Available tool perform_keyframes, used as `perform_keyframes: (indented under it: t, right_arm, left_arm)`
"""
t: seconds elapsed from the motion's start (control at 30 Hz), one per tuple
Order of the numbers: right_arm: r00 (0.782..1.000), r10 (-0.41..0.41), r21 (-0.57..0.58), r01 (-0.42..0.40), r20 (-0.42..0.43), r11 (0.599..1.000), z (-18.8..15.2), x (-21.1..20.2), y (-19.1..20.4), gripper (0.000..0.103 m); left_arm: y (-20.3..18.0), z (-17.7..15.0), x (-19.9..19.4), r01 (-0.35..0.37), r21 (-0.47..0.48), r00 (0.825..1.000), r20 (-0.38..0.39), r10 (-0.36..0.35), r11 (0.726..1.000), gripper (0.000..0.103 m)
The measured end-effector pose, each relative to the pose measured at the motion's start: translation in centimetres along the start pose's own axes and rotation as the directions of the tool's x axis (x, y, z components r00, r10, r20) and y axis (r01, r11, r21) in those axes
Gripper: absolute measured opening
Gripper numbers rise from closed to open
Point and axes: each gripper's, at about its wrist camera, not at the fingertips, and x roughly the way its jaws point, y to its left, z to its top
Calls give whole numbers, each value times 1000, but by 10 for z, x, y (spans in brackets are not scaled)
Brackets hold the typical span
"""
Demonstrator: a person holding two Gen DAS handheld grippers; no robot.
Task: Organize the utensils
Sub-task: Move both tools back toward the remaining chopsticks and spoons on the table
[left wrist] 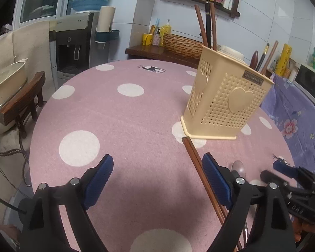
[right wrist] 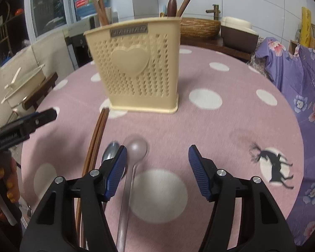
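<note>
A cream perforated utensil holder (left wrist: 224,100) with heart shapes stands on the pink dotted tablecloth; it also shows in the right wrist view (right wrist: 136,67). Brown chopsticks and dark utensils stick up out of it. A pair of brown chopsticks (left wrist: 201,174) lies on the cloth in front of it, also in the right wrist view (right wrist: 94,147). A clear spoon (right wrist: 134,153) and a metal spoon (right wrist: 111,151) lie beside them. My left gripper (left wrist: 157,180) is open and empty, left of the chopsticks. My right gripper (right wrist: 157,168) is open above the clear spoon.
The round table (left wrist: 115,115) ends at left near a wooden stool (left wrist: 23,103) and a basin (left wrist: 6,77). A purple flowered cloth (right wrist: 304,96) covers furniture at right. A water dispenser (left wrist: 77,42) and a woven basket (left wrist: 182,44) stand behind the table.
</note>
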Motion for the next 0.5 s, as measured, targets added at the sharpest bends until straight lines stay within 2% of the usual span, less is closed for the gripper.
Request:
perform_keyframes:
  t: [0.2, 0.5]
  right_arm:
    - [999, -8, -31, 6, -46, 999, -19, 3, 13, 57]
    - [997, -45, -54, 42, -69, 998, -33, 6, 20, 57]
  left_arm:
    - [-11, -15, 1, 17, 35, 999, -39, -15, 999, 79]
    - [-47, -38, 10, 48, 149, 993, -118, -30, 988, 79]
